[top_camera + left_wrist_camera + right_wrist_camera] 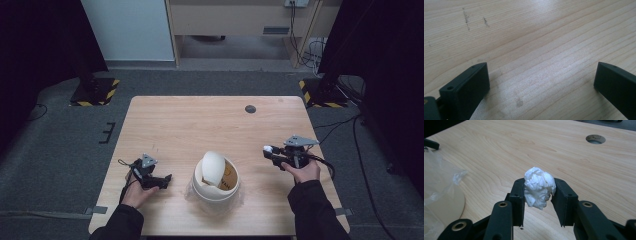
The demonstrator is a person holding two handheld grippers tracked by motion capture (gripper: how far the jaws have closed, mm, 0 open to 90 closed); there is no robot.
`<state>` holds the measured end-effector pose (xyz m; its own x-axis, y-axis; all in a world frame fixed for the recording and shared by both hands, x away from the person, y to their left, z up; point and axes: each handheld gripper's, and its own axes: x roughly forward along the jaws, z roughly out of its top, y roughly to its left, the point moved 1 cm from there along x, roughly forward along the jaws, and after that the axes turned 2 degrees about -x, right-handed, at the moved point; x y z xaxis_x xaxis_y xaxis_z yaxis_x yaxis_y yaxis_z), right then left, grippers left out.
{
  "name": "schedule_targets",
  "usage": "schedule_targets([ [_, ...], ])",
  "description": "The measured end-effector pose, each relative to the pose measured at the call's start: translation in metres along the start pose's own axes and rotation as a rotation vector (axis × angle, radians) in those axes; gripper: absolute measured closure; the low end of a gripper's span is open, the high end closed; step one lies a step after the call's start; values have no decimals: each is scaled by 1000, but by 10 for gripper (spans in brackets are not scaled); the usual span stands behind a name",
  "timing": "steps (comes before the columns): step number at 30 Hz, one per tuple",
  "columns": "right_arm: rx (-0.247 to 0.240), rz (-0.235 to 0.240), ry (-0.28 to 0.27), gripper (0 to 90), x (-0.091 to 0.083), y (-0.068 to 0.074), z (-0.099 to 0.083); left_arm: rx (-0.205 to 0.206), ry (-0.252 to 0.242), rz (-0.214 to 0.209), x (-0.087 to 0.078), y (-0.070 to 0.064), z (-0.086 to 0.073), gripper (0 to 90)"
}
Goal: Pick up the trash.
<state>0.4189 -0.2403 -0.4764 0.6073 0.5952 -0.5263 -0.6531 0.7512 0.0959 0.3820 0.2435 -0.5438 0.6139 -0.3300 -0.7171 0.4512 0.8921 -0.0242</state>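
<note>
Left hand: dark sleeve, enters from bottom edge, grips left gripper low over the tabletop; jaws spread wide, nothing between them
Right hand: dark sleeve, enters from bottom right, holds right gripper pointing toward the person's left; jaws closed in, pressing from both sides on a held wad

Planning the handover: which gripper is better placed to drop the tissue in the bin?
Right: the right gripper already clamps the tissue beside the bin; the left gripper is open.
</note>
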Motion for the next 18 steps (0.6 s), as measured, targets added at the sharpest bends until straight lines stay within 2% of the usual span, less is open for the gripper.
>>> schedule_targets([
  [6,11,4,-47,630,-11,-3,7,-1,-1,0,0,0,0,0],
  [18,-22,53,-136,626,-28,4,28,-1,-1,0,0,0,0,0],
])
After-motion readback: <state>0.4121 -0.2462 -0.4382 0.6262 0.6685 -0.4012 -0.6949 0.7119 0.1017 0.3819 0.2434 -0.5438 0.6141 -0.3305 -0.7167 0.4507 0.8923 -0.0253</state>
